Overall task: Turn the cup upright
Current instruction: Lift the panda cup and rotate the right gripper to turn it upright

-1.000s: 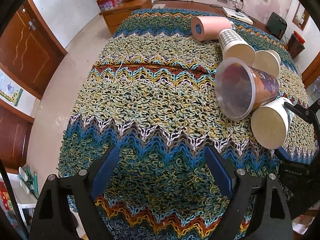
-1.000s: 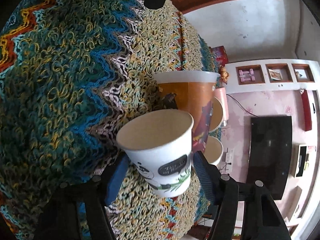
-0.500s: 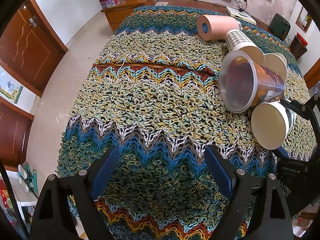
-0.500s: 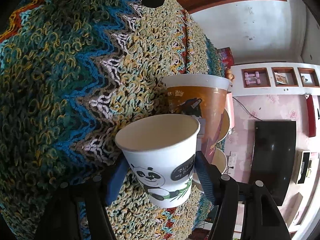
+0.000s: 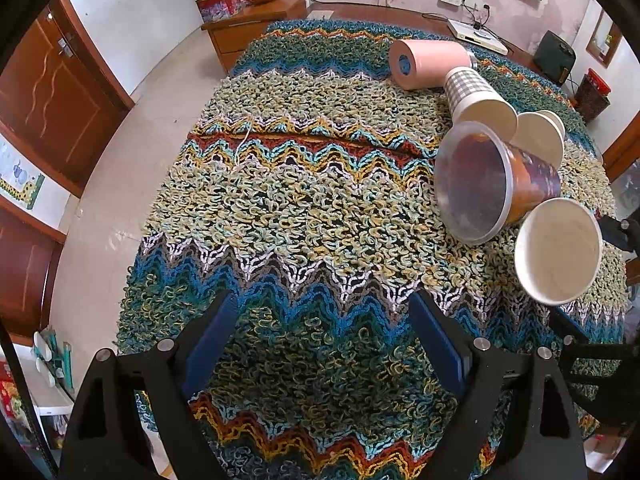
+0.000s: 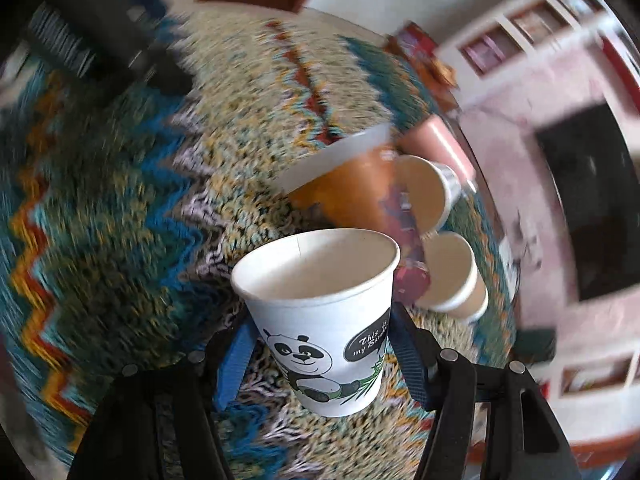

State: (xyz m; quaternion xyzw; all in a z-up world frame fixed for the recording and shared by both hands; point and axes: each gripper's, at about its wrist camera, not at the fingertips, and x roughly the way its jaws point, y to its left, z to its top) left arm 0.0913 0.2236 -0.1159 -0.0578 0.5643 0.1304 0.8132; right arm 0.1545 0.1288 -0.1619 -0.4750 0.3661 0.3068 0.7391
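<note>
My right gripper (image 6: 320,354) is shut on a white panda paper cup (image 6: 324,320), held above the knitted cloth with its mouth tilted up toward the camera. In the left wrist view the same cup (image 5: 558,252) shows at the right, its mouth facing the camera, with the right gripper (image 5: 600,280) behind it. My left gripper (image 5: 324,340) is open and empty over the near part of the cloth. An orange printed plastic cup (image 5: 492,184) lies on its side beside the panda cup; it also shows in the right wrist view (image 6: 352,184).
A checked paper cup (image 5: 476,96), two plain paper cups (image 5: 540,136) and a pink roll (image 5: 428,62) lie on the zigzag knitted cloth (image 5: 300,200) at the far right. A wooden cabinet (image 5: 256,28) stands beyond. The floor drops off at left.
The right gripper has rotated with the panda cup, turning its mouth from sideways toward upward; the right wrist view is motion blurred. The left gripper has stayed nearly still.
</note>
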